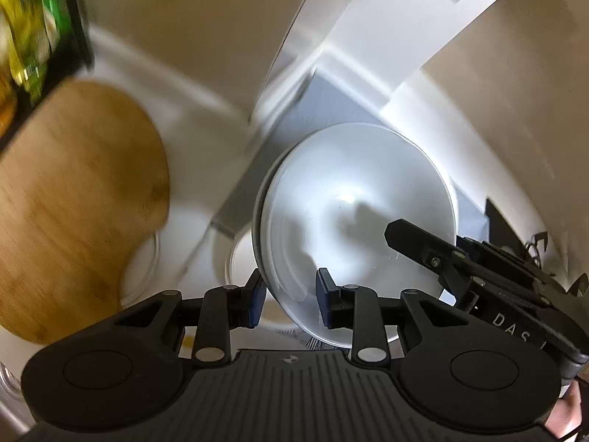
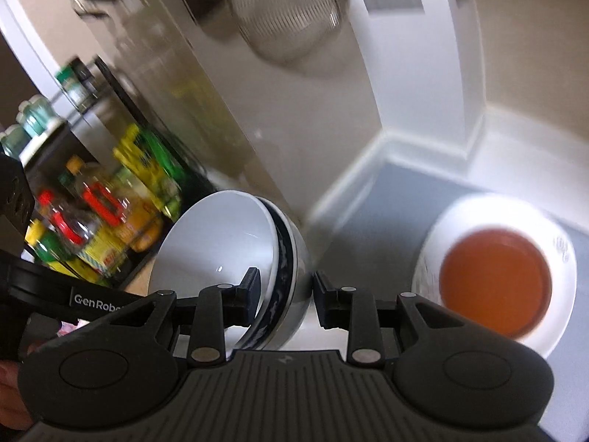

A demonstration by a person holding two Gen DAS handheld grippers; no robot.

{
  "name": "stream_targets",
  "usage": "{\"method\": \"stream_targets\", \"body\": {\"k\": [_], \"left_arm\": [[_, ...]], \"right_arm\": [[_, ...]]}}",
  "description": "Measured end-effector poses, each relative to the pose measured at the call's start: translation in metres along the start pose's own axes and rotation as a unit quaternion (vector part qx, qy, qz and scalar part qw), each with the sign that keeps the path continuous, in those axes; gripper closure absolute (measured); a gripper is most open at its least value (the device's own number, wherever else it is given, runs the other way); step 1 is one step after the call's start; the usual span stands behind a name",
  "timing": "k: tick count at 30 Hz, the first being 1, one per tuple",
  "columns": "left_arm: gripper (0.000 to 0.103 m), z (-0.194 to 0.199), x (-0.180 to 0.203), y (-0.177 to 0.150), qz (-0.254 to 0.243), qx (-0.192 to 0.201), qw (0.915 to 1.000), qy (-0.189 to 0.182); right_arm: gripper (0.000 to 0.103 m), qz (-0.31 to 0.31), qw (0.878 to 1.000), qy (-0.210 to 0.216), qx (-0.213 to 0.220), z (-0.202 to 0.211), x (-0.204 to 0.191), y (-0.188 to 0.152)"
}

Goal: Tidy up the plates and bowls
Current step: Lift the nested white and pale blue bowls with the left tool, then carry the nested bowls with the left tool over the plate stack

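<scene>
Both tools are showing the same matte black build. The left gripper (image 1: 291, 296) is carrying a ribbed dark grey plate at its base, two round housings with recessed discs, and linked bars pinned by silver rivets; its fingers (image 1: 325, 296) are wearing dark blue pads. The right gripper (image 2: 285, 293) is looking alike, with black fingers (image 2: 247, 287). White lettering is reading "DAS" and "GenRobo" on the neighbouring tools' bodies. Bare skin is peeking in at the frame edges.
</scene>
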State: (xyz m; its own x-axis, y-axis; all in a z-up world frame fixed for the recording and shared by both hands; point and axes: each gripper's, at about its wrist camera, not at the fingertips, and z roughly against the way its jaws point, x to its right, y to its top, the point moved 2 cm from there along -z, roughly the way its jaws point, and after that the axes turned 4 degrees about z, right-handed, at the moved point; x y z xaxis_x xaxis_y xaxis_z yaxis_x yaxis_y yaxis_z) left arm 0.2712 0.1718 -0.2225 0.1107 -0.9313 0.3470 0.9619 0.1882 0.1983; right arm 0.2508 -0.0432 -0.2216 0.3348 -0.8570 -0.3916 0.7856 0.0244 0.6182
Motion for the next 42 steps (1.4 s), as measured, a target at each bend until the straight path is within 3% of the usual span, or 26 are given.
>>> {"method": "stream_targets", "body": {"k": [6,11,19,24,28,30,35,37,42], "left_arm": [[0.071,-0.048,-0.020,-0.008,0.000,-0.056,0.9983,0.018],[0.071,-0.071,-0.027,-0.011,-0.012,-0.066,0.9971,0.035],[0.075,-0.077,-0.028,-0.013,-0.030,-0.050,0.9977,0.035],[0.075,-0.069,-0.028,-0.012,-0.036,-0.037,0.9982,0.029],[0.075,-0.067,-0.033,-0.009,-0.051,-0.011,0.9978,0.040],[0.065,-0.077,-0.037,-0.006,-0.068,0.002,0.9963,0.052],[0.055,-0.093,-0.056,0.003,-0.026,-0.028,0.9992,0.013],[0.042,-0.100,-0.057,0.004,-0.027,-0.033,0.9991,0.007],[0.026,-0.123,-0.057,0.003,0.003,-0.067,0.9957,-0.064]], "right_arm": [[0.069,-0.027,0.998,-0.006,-0.056,-0.036,0.015,-0.038],[0.069,-0.029,0.996,-0.010,-0.081,-0.056,0.020,-0.057],[0.064,-0.006,0.995,-0.028,-0.097,-0.064,0.022,-0.062],[0.064,-0.008,0.997,-0.017,-0.078,-0.051,0.029,-0.057],[0.062,-0.018,0.996,-0.038,-0.073,-0.050,0.039,-0.055],[0.055,-0.033,0.996,-0.028,-0.076,-0.054,0.045,-0.059],[0.037,-0.089,0.993,-0.004,-0.078,-0.065,0.064,-0.067],[0.031,-0.114,0.990,0.009,-0.085,-0.073,0.072,-0.072],[0.029,-0.173,0.977,0.045,-0.115,-0.103,0.079,-0.091]]}}
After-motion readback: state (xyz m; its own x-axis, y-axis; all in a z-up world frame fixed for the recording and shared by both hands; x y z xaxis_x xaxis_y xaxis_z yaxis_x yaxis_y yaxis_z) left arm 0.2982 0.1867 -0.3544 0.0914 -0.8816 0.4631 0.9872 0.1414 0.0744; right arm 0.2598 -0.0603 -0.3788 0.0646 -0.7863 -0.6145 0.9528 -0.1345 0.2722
